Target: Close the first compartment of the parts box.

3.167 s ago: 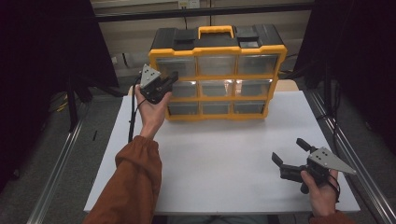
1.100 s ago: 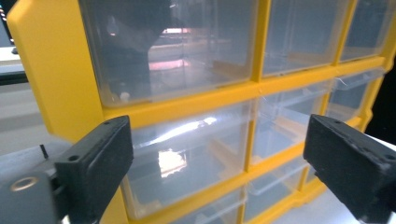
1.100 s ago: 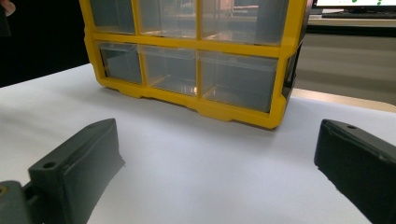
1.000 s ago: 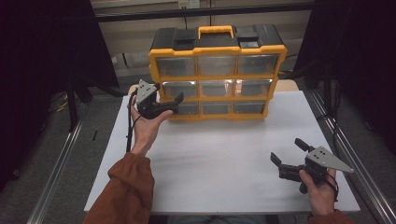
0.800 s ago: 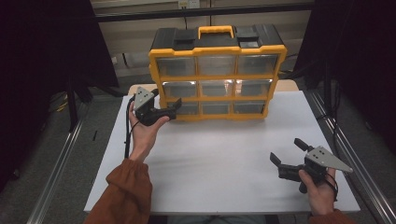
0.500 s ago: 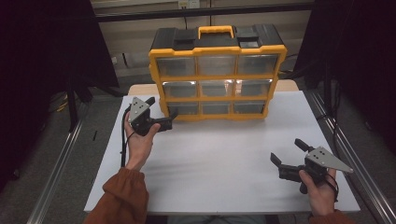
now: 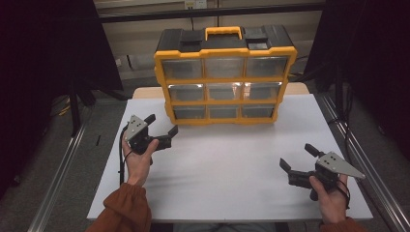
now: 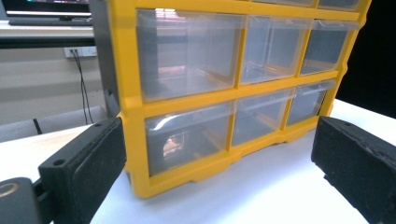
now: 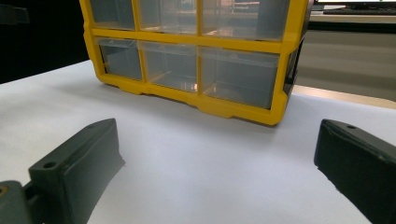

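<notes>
On the counter [image 7: 232, 164], the left gripper [image 7: 161, 126] is held wide before the organizer [image 7: 225, 77]; the right gripper [image 7: 300, 158], also wide, is held apart.

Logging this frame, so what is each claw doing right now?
Left claw: open, holding nothing, near the organizer.
Right claw: open, holding nothing, over the table.
</notes>
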`<action>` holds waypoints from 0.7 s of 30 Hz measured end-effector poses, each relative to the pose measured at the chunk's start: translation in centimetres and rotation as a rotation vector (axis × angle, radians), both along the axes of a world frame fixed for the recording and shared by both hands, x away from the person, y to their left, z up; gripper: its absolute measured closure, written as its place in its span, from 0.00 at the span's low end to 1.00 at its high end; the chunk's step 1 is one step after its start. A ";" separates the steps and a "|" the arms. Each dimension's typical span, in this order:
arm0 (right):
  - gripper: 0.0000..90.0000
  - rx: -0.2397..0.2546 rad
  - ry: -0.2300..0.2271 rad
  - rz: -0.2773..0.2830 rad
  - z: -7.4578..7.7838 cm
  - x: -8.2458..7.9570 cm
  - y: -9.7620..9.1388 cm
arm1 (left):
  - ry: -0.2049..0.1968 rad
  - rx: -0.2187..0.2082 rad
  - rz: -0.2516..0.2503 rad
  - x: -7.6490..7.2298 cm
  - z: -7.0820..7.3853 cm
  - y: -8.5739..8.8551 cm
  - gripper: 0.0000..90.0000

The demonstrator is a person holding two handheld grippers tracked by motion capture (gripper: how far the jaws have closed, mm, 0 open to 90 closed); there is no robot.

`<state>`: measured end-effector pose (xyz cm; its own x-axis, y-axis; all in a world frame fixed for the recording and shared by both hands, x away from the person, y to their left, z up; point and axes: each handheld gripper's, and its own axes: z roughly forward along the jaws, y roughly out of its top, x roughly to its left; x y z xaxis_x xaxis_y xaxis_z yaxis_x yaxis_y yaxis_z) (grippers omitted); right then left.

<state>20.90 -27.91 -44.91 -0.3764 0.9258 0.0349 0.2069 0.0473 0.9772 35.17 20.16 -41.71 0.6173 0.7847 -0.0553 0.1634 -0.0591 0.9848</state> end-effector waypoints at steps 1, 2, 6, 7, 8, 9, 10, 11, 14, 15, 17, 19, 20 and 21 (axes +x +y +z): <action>0.00 -0.003 -0.001 0.004 0.0 0.0 0.0 | 0.000 0.000 0.009 -0.4 0.0 0.4 0.04; 0.00 -0.003 -0.001 0.004 0.0 0.0 0.0 | 0.000 0.000 0.009 -0.4 0.0 0.4 0.04; 0.00 0.002 0.000 -0.003 0.0 0.0 0.0 | 0.013 -0.015 0.022 -1.3 -0.3 0.9 0.04; 0.00 0.001 -0.003 -0.005 0.0 0.0 0.0 | 0.011 0.004 0.026 -1.7 -0.3 1.2 0.04; 0.00 -0.003 -0.004 -0.002 0.0 0.0 0.0 | 0.006 0.015 0.028 -1.9 -0.4 1.5 0.04; 0.00 -0.002 -0.004 -0.002 0.0 0.0 0.0 | 0.009 0.015 0.028 -2.1 -0.4 1.6 0.04; 0.00 -0.002 -0.004 -0.002 0.0 0.0 0.0 | 0.002 -0.001 0.029 -2.3 -0.4 1.7 0.04; 0.00 -0.002 -0.004 -0.003 0.0 0.0 0.0 | 0.003 0.018 0.040 -2.8 -0.5 2.2 0.04; 0.01 0.002 -0.001 -0.002 0.0 0.0 -0.1 | -0.002 0.035 0.052 -3.5 -1.1 2.7 0.03; 0.01 0.003 0.000 -0.003 0.0 0.0 -0.1 | 0.003 0.043 0.054 -3.8 -1.2 2.9 0.03; 0.01 0.002 -0.001 -0.002 0.0 0.0 -0.1 | 0.004 0.045 0.049 -4.3 -1.4 3.5 0.03; 0.01 0.001 0.000 -0.005 0.0 0.0 -0.1 | 0.013 0.037 0.060 -4.9 -1.7 4.3 0.03; 0.01 -0.002 -0.002 -0.004 0.0 0.0 -0.1 | 0.022 0.038 0.074 -5.2 -1.8 4.6 0.03; 0.01 0.002 0.000 -0.008 0.0 0.0 -0.1 | 0.020 0.044 0.078 -5.5 -1.9 5.1 0.03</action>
